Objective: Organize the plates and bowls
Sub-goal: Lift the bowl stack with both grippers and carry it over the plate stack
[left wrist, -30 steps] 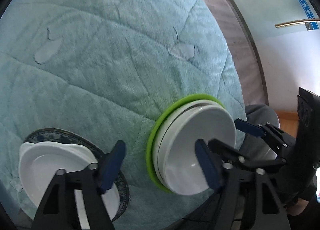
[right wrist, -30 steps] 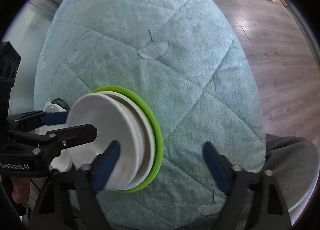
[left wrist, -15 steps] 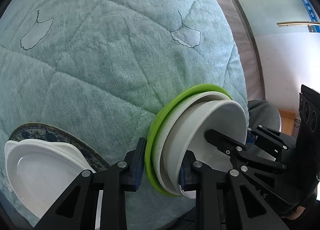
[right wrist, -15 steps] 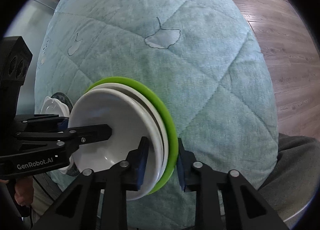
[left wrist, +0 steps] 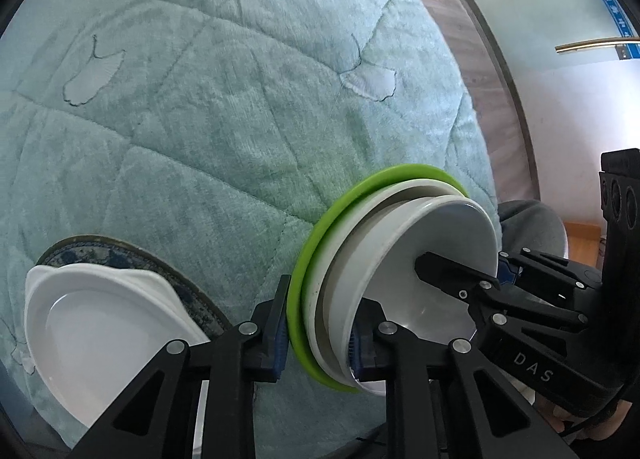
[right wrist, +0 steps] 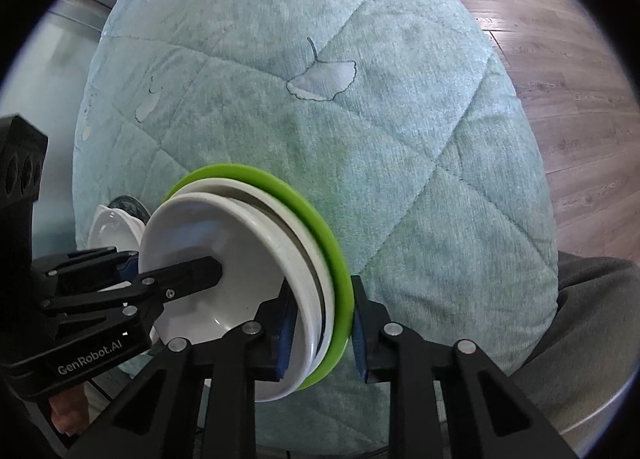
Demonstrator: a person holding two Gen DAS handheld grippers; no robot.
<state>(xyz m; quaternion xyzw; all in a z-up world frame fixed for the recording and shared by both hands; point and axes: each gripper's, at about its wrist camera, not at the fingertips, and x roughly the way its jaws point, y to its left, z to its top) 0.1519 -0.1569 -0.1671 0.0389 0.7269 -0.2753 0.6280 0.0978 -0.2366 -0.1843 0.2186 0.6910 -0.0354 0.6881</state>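
Note:
A stack of a green plate (left wrist: 320, 227), a white plate (left wrist: 344, 227) and a white bowl (left wrist: 436, 247) is held between both grippers over the teal quilt (left wrist: 200, 99). My left gripper (left wrist: 320, 335) is shut on the stack's near rim. My right gripper (right wrist: 322, 327) is shut on the green plate (right wrist: 320, 235) and white dishes (right wrist: 224, 243) from the other side. Each gripper shows in the other's view. A second white dish (left wrist: 100, 323) sits on a blue patterned plate (left wrist: 120, 255) at lower left.
The quilt covers a round surface whose edge falls off at the right (left wrist: 472, 131). Beyond it lie a wooden floor (right wrist: 560, 59) and a glass door (left wrist: 560, 19). A grey-clothed leg (right wrist: 580, 319) is at lower right.
Both grippers closed from wide open onto the stack's rim. The stack has since shifted slightly and now tilts on edge above the quilt.

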